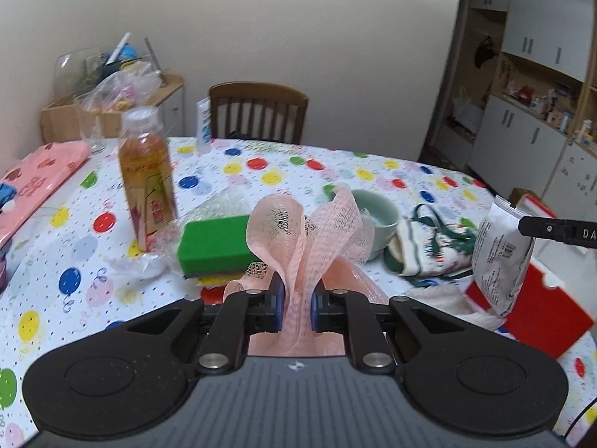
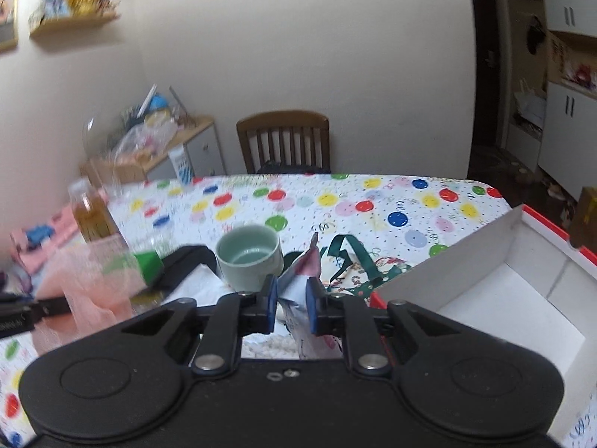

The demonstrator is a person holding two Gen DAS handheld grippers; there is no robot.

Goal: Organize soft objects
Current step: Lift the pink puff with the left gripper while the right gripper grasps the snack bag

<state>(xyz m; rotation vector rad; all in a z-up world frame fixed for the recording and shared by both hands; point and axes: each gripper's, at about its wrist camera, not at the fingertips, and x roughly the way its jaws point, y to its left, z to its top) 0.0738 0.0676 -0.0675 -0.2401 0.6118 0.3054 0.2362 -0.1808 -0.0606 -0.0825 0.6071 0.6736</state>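
Gripping a pink mesh puff (image 1: 298, 246), the left gripper (image 1: 297, 308) pinches it above the table (image 1: 261, 171); loose folds could snag. Right gripper (image 2: 291, 308) clamps a foil packet (image 2: 298, 287) beside the open box (image 2: 496, 291); it may slip.

The left gripper (image 1: 297, 304) is black plastic with two round flat discs at its sides. Its fingers (image 1: 277, 300) carry blue pads. Shiny silver screws hold the black link bars. The middle is grey with ridges and a tiny white mark. The right gripper (image 2: 291, 308) looks alike, but its middle is plain black.
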